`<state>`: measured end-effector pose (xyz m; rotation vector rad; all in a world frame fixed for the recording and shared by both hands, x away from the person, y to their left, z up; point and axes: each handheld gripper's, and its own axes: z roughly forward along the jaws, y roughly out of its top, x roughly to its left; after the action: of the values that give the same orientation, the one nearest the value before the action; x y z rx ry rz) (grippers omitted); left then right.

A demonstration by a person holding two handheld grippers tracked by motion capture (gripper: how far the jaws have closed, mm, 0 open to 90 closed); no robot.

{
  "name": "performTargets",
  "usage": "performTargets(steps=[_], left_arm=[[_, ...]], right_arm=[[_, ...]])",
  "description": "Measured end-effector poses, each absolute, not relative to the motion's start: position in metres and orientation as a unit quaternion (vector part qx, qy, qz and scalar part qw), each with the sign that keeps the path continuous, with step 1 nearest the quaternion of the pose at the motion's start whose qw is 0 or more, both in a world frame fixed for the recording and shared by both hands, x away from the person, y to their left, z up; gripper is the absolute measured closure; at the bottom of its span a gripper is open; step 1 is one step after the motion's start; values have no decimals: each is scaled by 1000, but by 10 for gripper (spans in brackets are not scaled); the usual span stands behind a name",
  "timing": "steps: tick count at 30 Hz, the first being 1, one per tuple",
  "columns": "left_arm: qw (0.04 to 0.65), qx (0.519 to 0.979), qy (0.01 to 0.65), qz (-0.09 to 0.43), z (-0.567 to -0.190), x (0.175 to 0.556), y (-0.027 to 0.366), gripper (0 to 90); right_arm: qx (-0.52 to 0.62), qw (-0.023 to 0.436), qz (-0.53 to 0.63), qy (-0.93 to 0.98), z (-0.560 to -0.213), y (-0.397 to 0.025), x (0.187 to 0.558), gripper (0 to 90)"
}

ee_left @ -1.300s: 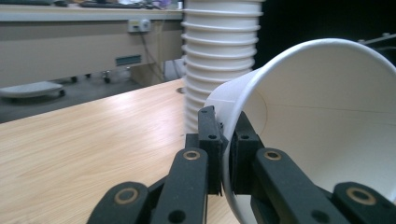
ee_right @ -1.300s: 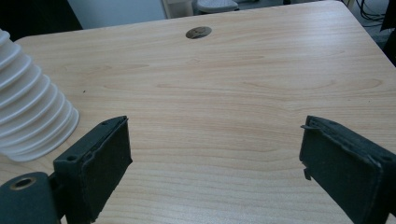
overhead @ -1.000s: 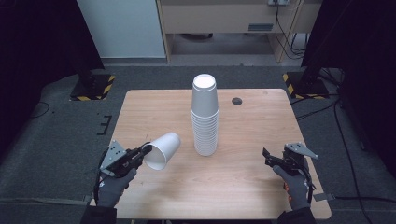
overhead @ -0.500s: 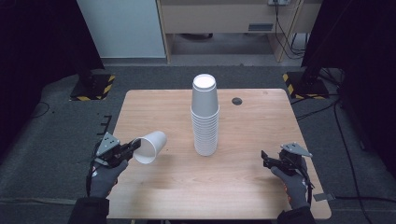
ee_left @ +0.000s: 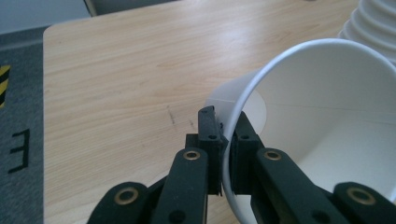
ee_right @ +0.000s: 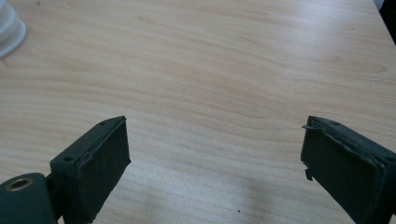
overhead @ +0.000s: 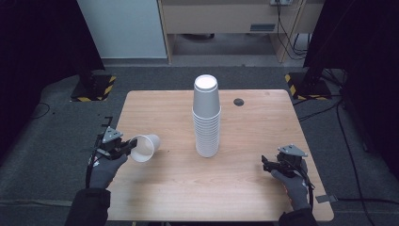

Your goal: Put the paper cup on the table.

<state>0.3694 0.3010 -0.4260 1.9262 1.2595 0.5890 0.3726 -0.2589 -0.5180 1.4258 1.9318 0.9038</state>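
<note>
A tall stack of white paper cups [overhead: 206, 117] stands upside down at the middle of the wooden table [overhead: 263, 127]. My left gripper [overhead: 128, 148] is at the table's left edge, shut on the rim of a single white paper cup [overhead: 146, 147] that lies on its side, mouth toward the gripper. In the left gripper view the jaws pinch the cup's rim [ee_left: 243, 116], one inside and one outside, and the stack [ee_left: 373, 25] shows at the top right. My right gripper [overhead: 266, 165] hovers over the table's right front, open, with bare wood between its fingers [ee_right: 100, 158].
A small dark round hole or disc [overhead: 238, 101] sits at the back right of the table. Black stands with yellow-striped bases [overhead: 91, 89] flank the table on the grey floor. A cabinet [overhead: 221, 19] stands behind. The stack's base [ee_right: 9, 28] shows at the right gripper view's top left.
My left gripper has carried the single cup leftward, away from the stack toward the table's left edge. The right gripper has stayed nearly still.
</note>
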Motion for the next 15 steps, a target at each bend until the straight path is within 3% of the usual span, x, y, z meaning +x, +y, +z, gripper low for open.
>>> performTargets(steps=[15], left_arm=[[287, 774, 532, 185, -423, 383, 310, 856]], right_arm=[[535, 254, 299, 749, -535, -258, 375, 85]])
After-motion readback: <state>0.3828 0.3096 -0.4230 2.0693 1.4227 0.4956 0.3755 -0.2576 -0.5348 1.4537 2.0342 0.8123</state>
